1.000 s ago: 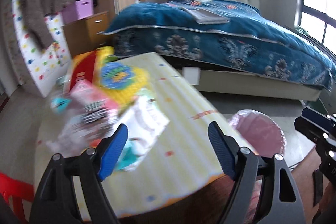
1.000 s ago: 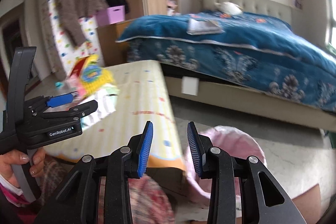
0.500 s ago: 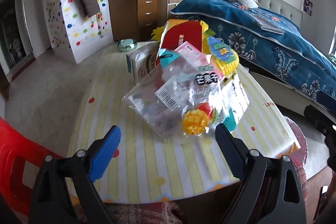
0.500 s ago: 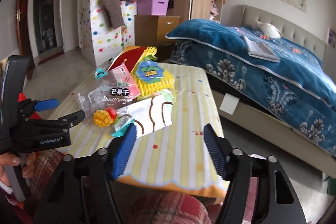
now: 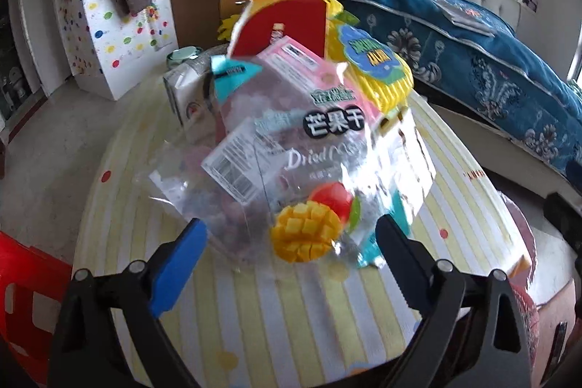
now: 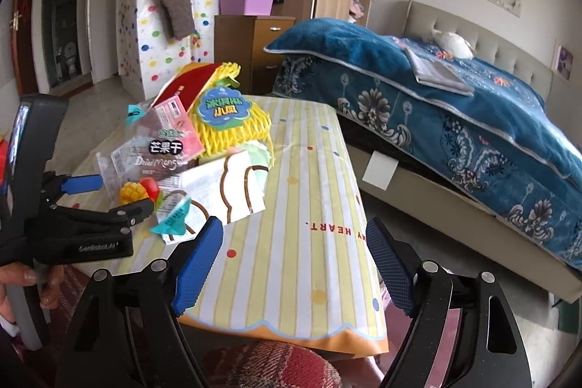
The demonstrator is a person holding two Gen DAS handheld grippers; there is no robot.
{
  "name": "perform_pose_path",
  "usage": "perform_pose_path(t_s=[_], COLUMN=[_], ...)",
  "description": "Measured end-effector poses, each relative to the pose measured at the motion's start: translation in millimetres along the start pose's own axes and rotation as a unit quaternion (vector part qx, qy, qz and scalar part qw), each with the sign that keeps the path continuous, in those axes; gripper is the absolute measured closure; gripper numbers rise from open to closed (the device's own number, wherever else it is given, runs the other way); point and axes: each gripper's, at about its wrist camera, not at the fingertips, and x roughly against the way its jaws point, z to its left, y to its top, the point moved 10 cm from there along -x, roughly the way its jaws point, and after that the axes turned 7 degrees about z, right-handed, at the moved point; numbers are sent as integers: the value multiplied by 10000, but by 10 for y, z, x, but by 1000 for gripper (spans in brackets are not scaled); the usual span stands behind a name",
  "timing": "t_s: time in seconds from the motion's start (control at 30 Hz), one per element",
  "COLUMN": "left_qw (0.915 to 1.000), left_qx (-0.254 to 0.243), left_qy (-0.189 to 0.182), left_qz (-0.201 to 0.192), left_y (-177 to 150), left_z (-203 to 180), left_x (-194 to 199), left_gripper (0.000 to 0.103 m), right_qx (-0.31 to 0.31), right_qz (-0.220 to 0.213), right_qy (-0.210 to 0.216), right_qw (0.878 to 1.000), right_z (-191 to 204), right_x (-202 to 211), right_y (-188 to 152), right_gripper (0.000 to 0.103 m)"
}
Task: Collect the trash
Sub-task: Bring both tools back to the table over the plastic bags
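Left wrist view: my left gripper (image 5: 287,239) gapes wide before the dried mango bag (image 5: 276,170), lengthwise away; my right gripper (image 6: 294,257) is opening, empty.

Left wrist view: aimed steeply down, close over the wrapper pile (image 5: 291,140) on the striped table (image 5: 254,315). Right wrist view: set farther back at the table's near edge, angled less steeply. Pile, table and bed (image 6: 454,104) are shared by both views.
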Motion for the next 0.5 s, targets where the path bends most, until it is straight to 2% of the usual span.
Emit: perform_pose_path(t_s=[0.2, 0.37, 0.5], left_qw=[9981, 9942, 9933], left_qx=[449, 768, 877], left_qy=[263, 561, 604], left_qz=[-316, -504, -454], left_y=[61, -3, -61], left_z=[384, 795, 1002], left_x=[263, 489, 518], left_gripper=[12, 12, 12], right_qx=[-37, 57, 133], right_qz=[3, 53, 157], right_qy=[236, 481, 697], right_qw=[9997, 9988, 9974], right_z=[110, 445, 802], right_x=[-38, -114, -201], right_y=[42, 111, 150], right_gripper=[22, 16, 15])
